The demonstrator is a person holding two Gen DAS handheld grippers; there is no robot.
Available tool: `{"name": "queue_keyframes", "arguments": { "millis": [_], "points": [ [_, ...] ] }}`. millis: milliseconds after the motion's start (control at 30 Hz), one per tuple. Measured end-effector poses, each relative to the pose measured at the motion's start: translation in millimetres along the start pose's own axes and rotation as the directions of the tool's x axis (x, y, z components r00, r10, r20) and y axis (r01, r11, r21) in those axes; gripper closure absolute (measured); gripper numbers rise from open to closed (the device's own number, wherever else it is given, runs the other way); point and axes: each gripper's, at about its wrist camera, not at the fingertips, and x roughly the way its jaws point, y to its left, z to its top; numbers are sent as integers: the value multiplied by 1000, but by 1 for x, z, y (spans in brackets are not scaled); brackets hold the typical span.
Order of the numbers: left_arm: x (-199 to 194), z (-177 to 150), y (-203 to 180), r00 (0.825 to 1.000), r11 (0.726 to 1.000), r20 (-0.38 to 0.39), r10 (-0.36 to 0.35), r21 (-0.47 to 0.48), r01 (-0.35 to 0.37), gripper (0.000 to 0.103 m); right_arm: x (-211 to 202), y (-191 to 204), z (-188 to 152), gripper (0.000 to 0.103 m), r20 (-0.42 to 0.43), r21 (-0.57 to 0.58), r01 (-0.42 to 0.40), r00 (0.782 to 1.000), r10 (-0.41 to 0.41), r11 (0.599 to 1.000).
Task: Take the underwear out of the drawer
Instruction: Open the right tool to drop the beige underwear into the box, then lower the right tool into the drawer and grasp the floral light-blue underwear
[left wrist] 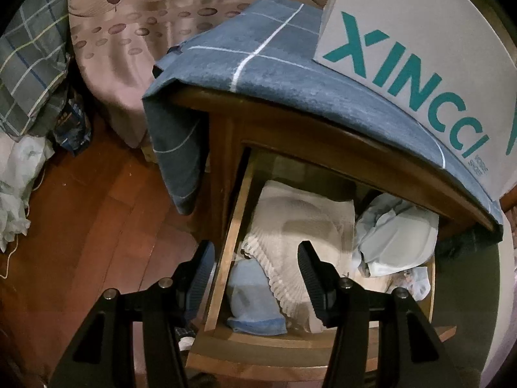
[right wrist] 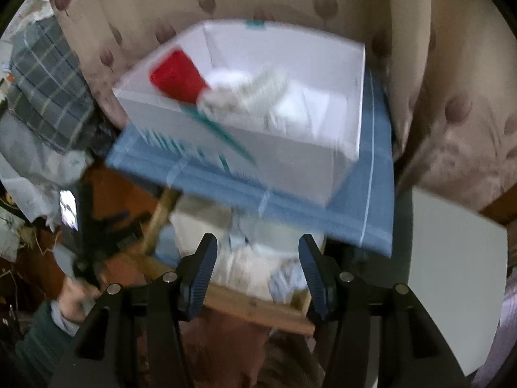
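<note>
**A:** Down inside the open wooden drawer (left wrist: 223, 258) of the nightstand, what is left to take?

**B:** A heap of soft garments: a cream ribbed piece (left wrist: 290, 236) across the middle, a pale blue piece (left wrist: 255, 297) at the near corner, and light blue-grey underwear (left wrist: 394, 236) crumpled on the far side. A red garment (right wrist: 177, 76) and white ones (right wrist: 245, 93) already lie in the white box (right wrist: 290, 152) on the blue checked cloth (left wrist: 274, 64) covering the nightstand top.

**A:** How will they handle?

**B:** Light and limp, I'd judge, with nothing fragile. Cloth will fold and drag its neighbours along, so pinching a raised fold or the thicker elastic edge seems safer than a flat stretch. The crumpled blue-grey one offers the most ridges.

**A:** And the tools?

**B:** The left hand-held gripper (left wrist: 255, 271) tilts steeply down over the drawer's near side wall, jaws spread and nothing between them; one finger sits outside the wall, the other over the cream piece. The right hand-held gripper (right wrist: 257, 268) also points steeply down, above the drawer's front edge, jaws apart and holding nothing. Its view is blurred.

**A:** Anything else?

**B:** A hand (right wrist: 76, 294) in a green sleeve shows at the lower left of the right view, holding the other tool.
</note>
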Motion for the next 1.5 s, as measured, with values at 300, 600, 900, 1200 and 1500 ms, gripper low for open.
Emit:
{"name": "queue_keyframes", "arguments": {
  "millis": [300,600,900,1200,1500],
  "points": [
    [5,0,-4,1000,1000,-30,-8,19,8,48,101,-13,-48,53,-227,11,-8,974,10,1000],
    [8,1,-5,998,999,-52,-32,15,33,48,183,-6,-50,53,-360,-101,-17,933,-21,995],
    [17,0,-2,994,999,-97,-47,-1,47,48,236,-3,-49,41,-416,-245,21,901,-124,969],
    [22,-2,-4,992,999,-123,-27,14,29,48,269,1,-52,33,-436,-383,27,876,-206,923],
    [29,-3,-9,989,999,-148,-4,50,12,48,293,3,-50,31,-472,-492,-8,842,-260,870]
  ]
}}
